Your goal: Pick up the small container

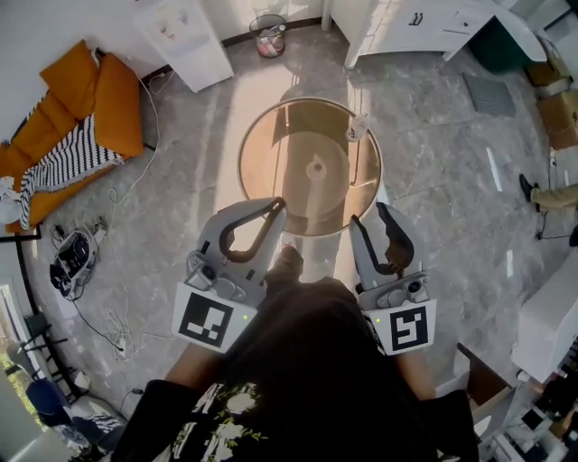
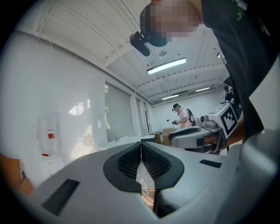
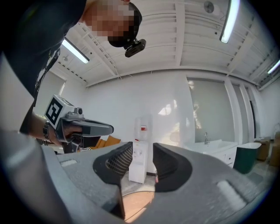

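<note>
The small container [image 1: 358, 128], a little clear bottle, stands on the right rim of a round glass-topped table [image 1: 271, 158]. In the left gripper view the small container [image 2: 143, 188] shows low down, just beyond the closed pads. My left gripper [image 1: 277, 205] hovers at the table's near edge with its jaws shut and nothing between them; its pads [image 2: 131, 159] meet in a line. My right gripper [image 1: 368, 214] is at the near right edge, open and empty. In the right gripper view a clear gap parts its fingers [image 3: 117, 162], well short of the container.
A white water dispenser [image 1: 185, 36] and an orange sofa [image 1: 81, 99] stand at the far left. A waste bin [image 1: 269, 36] and white cabinets [image 1: 415, 23] line the far wall. Cables and gear [image 1: 74, 260] lie on the floor at left. Another person [image 2: 181, 116] stands far off.
</note>
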{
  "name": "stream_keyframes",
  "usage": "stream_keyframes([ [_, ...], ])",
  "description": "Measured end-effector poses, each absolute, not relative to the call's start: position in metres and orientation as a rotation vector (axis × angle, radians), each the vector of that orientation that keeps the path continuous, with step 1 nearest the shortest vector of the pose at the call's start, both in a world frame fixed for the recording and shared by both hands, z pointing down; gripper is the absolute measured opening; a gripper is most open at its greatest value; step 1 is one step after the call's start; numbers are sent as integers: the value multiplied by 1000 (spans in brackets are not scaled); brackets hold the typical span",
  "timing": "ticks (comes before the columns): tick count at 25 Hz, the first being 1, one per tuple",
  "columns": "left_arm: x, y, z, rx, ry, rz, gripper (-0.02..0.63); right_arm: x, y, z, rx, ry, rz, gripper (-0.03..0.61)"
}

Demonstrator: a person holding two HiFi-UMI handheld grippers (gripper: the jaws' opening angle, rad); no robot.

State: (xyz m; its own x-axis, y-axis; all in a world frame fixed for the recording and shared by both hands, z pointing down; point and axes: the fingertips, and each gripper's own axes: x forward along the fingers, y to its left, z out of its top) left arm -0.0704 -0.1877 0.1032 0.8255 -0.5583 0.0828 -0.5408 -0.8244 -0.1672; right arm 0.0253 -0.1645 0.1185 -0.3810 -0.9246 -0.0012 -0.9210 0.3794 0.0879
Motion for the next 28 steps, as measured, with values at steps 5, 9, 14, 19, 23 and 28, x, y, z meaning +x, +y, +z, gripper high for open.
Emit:
stream_keyframes([
  [5,-72,-224,110,-2898,767,-194,14,17,-195,129,1764,-2520,-56,118],
  [9,-73,-245,126,-2931,716,-190,14,16,-213,145,1792,-2482,-47,70],
  [14,-64,-256,148,-2978,682,-227,14,24,-229,158,1801,-2460,-17,74],
  [19,-56,-269,167,-2990,665,-258,14,32,-248,180,1776,-2452,10,111],
  [23,-41,-290,197,-2986,683,-289,14,51,-272,217,1756,-2444,49,130],
  [28,-19,-314,252,-3021,693,-341,14,69,-298,272,1710,-2432,117,143],
])
